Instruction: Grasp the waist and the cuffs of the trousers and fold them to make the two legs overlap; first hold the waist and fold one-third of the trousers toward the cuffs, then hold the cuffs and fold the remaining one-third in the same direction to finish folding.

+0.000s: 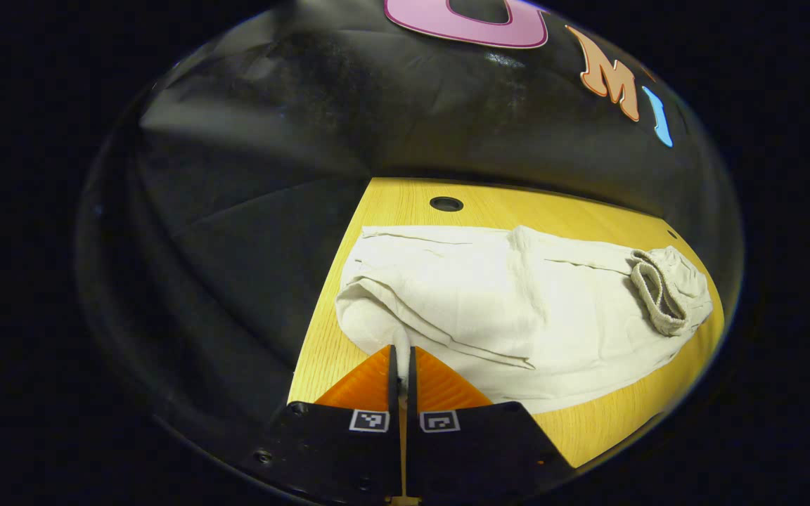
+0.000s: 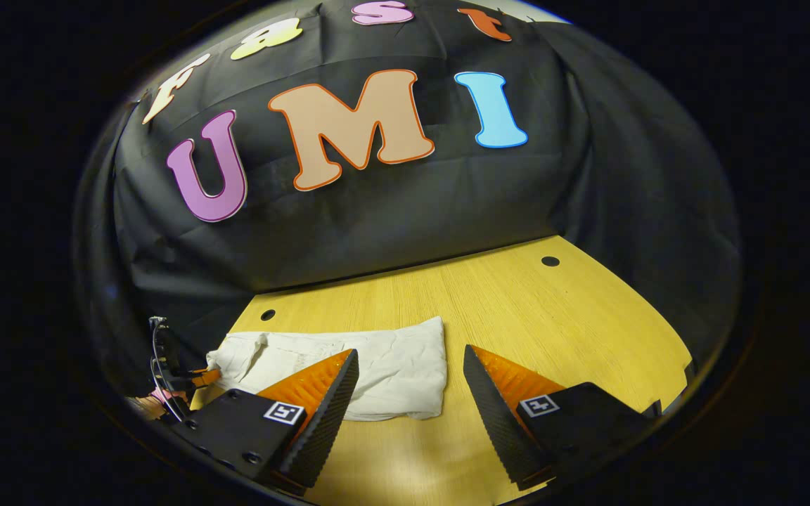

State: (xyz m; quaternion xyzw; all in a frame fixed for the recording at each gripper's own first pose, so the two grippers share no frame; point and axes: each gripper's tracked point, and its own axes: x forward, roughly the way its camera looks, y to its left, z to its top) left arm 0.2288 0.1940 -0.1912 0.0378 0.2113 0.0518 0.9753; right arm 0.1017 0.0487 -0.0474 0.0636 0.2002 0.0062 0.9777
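Trousers: I see the pale trousers lying folded on the wooden table, elastic waist bunched at the far right in the left gripper view.
Left gripper: my left gripper sits at the near left edge of the cloth, fingers pressed together; I cannot tell whether any fabric is pinched between them.
Right gripper: my right gripper hangs above the table with fingers wide apart, the trousers lying ahead, nothing held.
Far left: the other gripper at the cloth's end.
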